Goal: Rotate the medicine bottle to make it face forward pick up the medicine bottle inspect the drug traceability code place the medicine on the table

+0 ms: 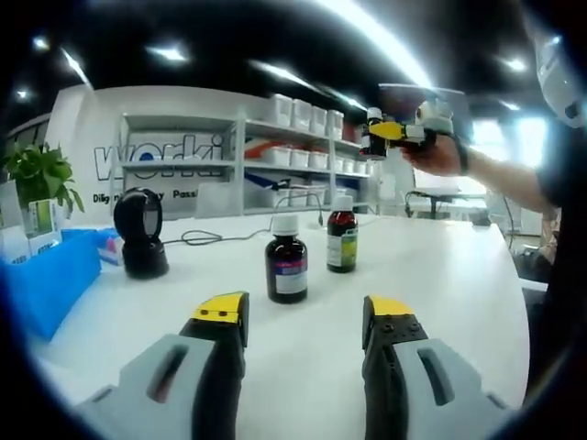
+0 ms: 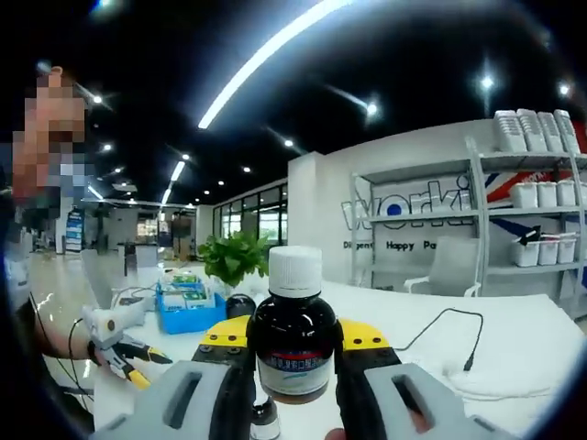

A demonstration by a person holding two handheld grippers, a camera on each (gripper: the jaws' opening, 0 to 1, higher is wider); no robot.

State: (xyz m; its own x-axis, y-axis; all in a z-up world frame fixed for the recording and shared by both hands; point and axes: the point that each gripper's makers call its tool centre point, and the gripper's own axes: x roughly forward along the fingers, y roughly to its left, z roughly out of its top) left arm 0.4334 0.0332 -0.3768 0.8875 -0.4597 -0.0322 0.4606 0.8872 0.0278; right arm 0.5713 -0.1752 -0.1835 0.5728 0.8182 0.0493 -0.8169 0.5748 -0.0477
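The right gripper (image 2: 293,353) is raised off the table and clamped on a dark bottle (image 2: 293,341) with a white cap, its yellow-tipped jaws pressed against the bottle's two sides; the bottle stands upright between them with its pale label turned toward the camera (the print on it is too small to read). In the left gripper view that same gripper (image 1: 385,134) shows at the upper right, held up in a person's hand (image 1: 438,156) above shelf height, with the small bottle (image 1: 373,134) caught at its tip. The left gripper (image 1: 305,323) sits low over the white table (image 1: 440,275), its jaws spread well apart with nothing between them. Beyond its tips two more bottles stand upright on the table: a dark one (image 1: 287,258) with a white and purple label, nearer, and one (image 1: 342,234) with a green label just behind and to its right, the two close together but apart. To the left sits a black scanner (image 1: 140,233) on its stand, with a cable (image 1: 215,237) trailing across the table behind it, and a blue tray (image 1: 55,280) lies at the left edge beside a potted plant (image 1: 38,174). Shelves (image 1: 275,165) with white bins run along the back wall. In the right gripper view the left gripper (image 2: 124,351) appears at the lower left, low above the table (image 2: 514,339), and the plant (image 2: 236,258) and blue tray (image 2: 188,316) lie beyond the held bottle.
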